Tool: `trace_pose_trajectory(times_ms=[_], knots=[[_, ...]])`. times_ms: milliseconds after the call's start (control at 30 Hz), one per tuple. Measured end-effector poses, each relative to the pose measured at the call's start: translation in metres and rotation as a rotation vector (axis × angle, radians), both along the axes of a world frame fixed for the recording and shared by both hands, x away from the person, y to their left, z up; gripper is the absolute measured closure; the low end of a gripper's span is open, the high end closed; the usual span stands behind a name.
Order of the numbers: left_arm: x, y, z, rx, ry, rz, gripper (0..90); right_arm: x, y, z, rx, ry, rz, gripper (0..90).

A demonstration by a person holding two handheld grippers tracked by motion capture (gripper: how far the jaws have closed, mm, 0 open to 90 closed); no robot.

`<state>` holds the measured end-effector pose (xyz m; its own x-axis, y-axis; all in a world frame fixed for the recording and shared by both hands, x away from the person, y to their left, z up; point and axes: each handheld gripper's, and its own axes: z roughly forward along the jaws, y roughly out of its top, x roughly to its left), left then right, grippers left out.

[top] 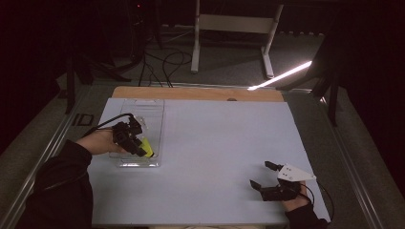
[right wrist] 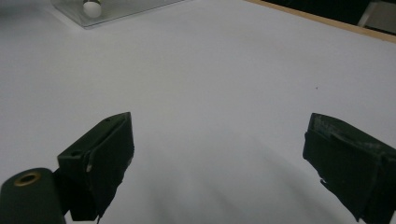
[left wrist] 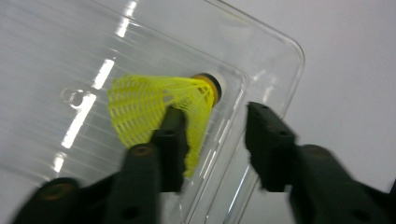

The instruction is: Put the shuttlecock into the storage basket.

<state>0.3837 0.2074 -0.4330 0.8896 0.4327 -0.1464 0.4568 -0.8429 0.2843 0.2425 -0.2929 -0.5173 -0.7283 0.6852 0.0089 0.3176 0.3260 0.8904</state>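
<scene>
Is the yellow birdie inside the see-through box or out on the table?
Inside. The yellow shuttlecock lies in the clear plastic tray, its cork end against the tray's corner wall, with the left claw open around it.

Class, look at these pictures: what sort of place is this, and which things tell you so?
Probably a lab or recording room: a bare table under a white sheet, cables trailing over the floor, dark surroundings, and a shuttlecock in a clear tray.

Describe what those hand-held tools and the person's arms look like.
Both tools are black with two blocky jaws. The left tool trails a black cable; the right tool carries a grey three-cornered plate on top and also trails a thin cable. The person wears dark long sleeves.
</scene>
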Motion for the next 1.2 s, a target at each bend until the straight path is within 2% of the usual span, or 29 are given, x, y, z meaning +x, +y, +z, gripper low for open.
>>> trace_pose_trajectory(times_ms=[67, 133, 233, 300, 333, 400, 467, 500, 633, 800, 833, 933, 1033, 1167, 1200], knots=[[0.001, 0.001, 0.002, -0.024, 0.006, 0.022, 42.0, 0.000, 0.000, 0.000, 0.000, 0.001, -0.001, 8.7], [0.001, 0.000, 0.004, -0.017, -0.006, 0.039, 30.9, 0.000, 0.000, 0.000, -0.001, 0.001, -0.001, 8.7], [0.002, 0.000, 0.005, -0.023, -0.013, 0.062, 22.5, 0.000, 0.000, 0.000, -0.001, 0.000, -0.001, 8.7], [0.003, 0.001, 0.009, -0.045, -0.033, 0.093, 17.8, 0.000, 0.000, 0.000, -0.001, 0.003, -0.002, 8.7], [0.004, 0.002, 0.010, -0.058, -0.029, 0.098, 15.3, 0.000, 0.000, 0.000, -0.001, 0.003, -0.003, 8.7], [0.003, 0.001, 0.011, -0.068, -0.031, 0.098, 6.7, 0.000, 0.000, 0.000, -0.002, 0.002, -0.003, 8.7], [0.003, 0.001, 0.012, -0.074, -0.016, 0.085, 3.4, 0.000, 0.000, 0.000, -0.004, 0.002, -0.003, 8.7], [0.002, 0.000, 0.012, -0.069, -0.023, 0.087, 0.0, 0.000, 0.001, 0.000, -0.003, 0.003, -0.003, 8.8], [0.002, 0.000, 0.015, -0.077, -0.034, 0.088, 0.0, 0.000, 0.001, 0.000, -0.004, 0.004, -0.002, 8.8], [-0.002, -0.004, 0.019, -0.068, -0.072, 0.075, 0.0, 0.000, 0.001, 0.000, -0.004, 0.003, -0.003, 8.8], [-0.002, -0.005, 0.020, -0.068, -0.058, 0.076, 0.0, 0.000, 0.001, 0.000, -0.003, 0.003, -0.003, 8.8], [-0.004, -0.009, 0.021, -0.059, -0.059, 0.057, 0.0, 0.000, 0.001, 0.000, -0.004, 0.003, -0.002, 8.7], [-0.005, -0.012, 0.021, -0.064, -0.058, 0.052, 0.0, 0.000, 0.001, 0.000, -0.004, 0.003, -0.002, 8.8], [-0.007, -0.020, 0.024, -0.079, -0.076, 0.043, 0.0, 0.000, 0.001, 0.000, -0.003, 0.003, -0.002, 8.8], [-0.007, -0.021, 0.025, -0.086, -0.069, 0.040, 0.0, 0.000, 0.001, 0.000, -0.004, 0.002, -0.002, 8.8]])
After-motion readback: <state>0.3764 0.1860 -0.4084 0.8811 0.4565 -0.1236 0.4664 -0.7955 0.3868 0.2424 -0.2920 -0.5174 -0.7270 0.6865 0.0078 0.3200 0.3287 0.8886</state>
